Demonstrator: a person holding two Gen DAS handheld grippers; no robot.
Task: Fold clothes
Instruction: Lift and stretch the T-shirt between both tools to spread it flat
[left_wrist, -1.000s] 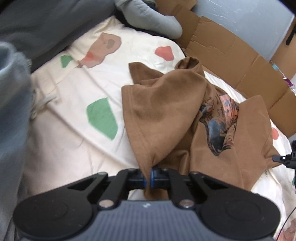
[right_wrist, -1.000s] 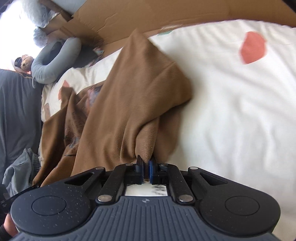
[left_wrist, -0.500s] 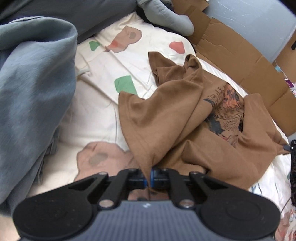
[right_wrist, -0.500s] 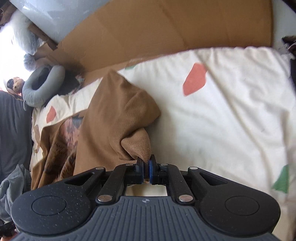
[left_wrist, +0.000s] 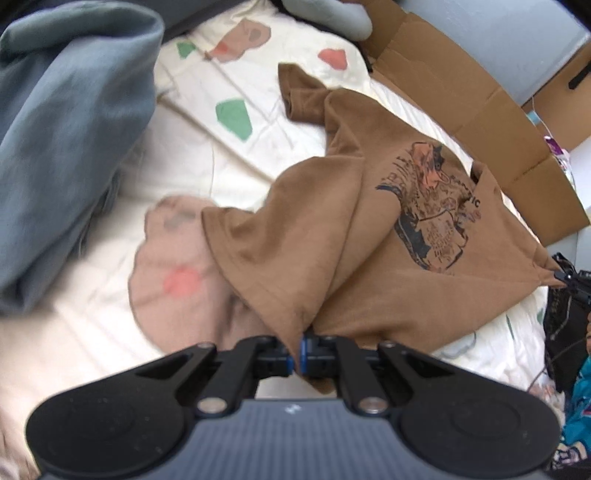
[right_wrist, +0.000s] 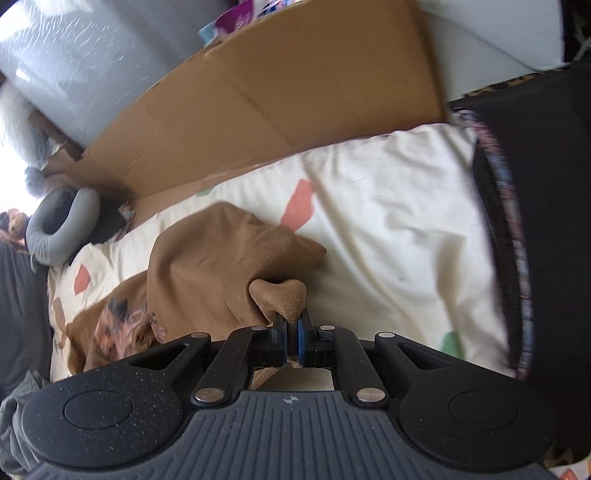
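Bed (left_wrist: 110, 295), patterned cream cover, spread ahead of both sets of fingers. Brown T-shirt (left_wrist: 332, 240) on it, print up, bunched rather than flat. Left gripper (left_wrist: 296, 356) fingers clamped on a hem corner right at the tips; right gripper (right_wrist: 291, 341) fingers pinched on another bunched corner. Likely held at two corners to pull the cloth taut for spreading. Far sleeve crumpled beyond left fingers; fabric under the folds hidden. Blue-grey garment (left_wrist: 66, 129) left of fingers, blurred.
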